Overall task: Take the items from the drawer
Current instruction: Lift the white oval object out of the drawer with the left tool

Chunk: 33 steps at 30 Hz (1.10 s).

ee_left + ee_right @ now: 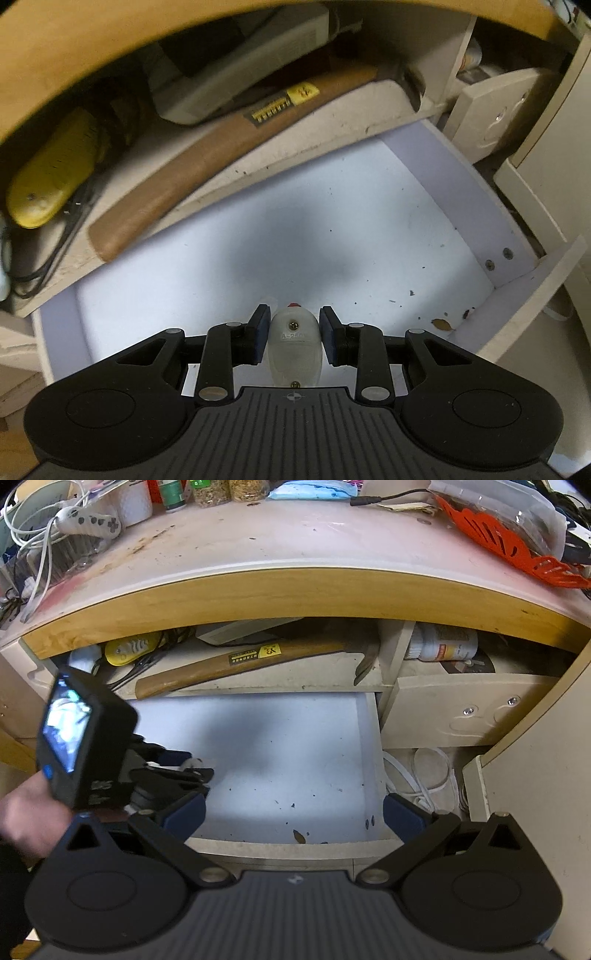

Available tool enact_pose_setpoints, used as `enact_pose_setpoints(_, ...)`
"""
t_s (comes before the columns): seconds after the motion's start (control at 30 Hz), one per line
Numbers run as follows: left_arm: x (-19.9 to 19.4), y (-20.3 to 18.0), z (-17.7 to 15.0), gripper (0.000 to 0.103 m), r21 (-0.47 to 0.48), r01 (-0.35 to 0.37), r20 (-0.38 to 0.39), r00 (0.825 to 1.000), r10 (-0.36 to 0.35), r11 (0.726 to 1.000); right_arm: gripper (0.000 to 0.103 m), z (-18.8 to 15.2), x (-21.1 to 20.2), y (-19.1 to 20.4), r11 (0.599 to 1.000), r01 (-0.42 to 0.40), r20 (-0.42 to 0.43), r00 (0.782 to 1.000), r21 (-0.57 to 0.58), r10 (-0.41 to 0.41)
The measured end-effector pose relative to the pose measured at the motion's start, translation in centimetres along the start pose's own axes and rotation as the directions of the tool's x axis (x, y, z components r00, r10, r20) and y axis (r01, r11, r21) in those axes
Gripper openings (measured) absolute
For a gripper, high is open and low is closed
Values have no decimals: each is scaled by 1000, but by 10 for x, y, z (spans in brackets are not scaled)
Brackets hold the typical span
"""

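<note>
The left tongs [294,334] are closed on a small translucent white plug [294,347], its blue pads [263,334] pressed against both flanks; the plug is an oval, milky plastic shell with a brass screw near each end, a faint moulded marking across its middle that begins "A-25", and a red tip poking out at the far end; it is held above the pale floor of the open drawer [461,206], near the drawer's front. The drawer floor is white and speckled with dark crumbs; a dry brown leaf [442,324] lies near the front right corner.

From the right wrist view the right tongs [293,814] stand wide open with nothing between the blue pads [400,814], hovering over the drawer's front edge; the left tongs [184,771] reach in from the left over the drawer, a camera [81,746] with a lit screen mounted on them and the person's left hand [26,812] behind.

On the shelf above the drawer lies a hammer [236,664] with a wooden handle and a yellow and black label; beside its handle end sits a yellow plastic object [129,648]; a white bottle [443,646] lies on its side in the compartment to the right. The table [295,535] above carries a white game controller [90,518] and an orange plastic piece [498,535].
</note>
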<state>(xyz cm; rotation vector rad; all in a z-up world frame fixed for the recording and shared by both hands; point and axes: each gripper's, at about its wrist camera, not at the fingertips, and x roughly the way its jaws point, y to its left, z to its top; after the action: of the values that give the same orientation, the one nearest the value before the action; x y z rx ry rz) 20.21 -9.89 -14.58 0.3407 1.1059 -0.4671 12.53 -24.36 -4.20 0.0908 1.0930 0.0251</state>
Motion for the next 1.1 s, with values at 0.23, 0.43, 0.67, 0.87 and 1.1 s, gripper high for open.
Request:
enact_pose_setpoints(0.23,-39,-3,-10,28,-47,-40,93,995,44,998,103,-4,-1,-7,1000,2,9,1000,24,-2)
enact_pose_setpoints(0.43,-70,-6,-18,28,-92,-64,174,981,79,994,103,-8,-4,-8,999,2,25,1000,37,-3)
enact_pose_setpoints(0.67,-102,-8,-29,28,-140,-92,244,962,124,986,103,-12,-11,-10,999,8,58,998,39,-11)
enact_pose_setpoints(0.87,-132,-7,-38,28,-189,-107,316,934,164,976,103,-15,-18,-12,998,-1,91,996,58,-4)
enact_pose_setpoints(1.1,-167,-3,-50,28,-271,-124,383,896,225,954,103,-20,-26,-13,998,-1,133,991,69,-8)
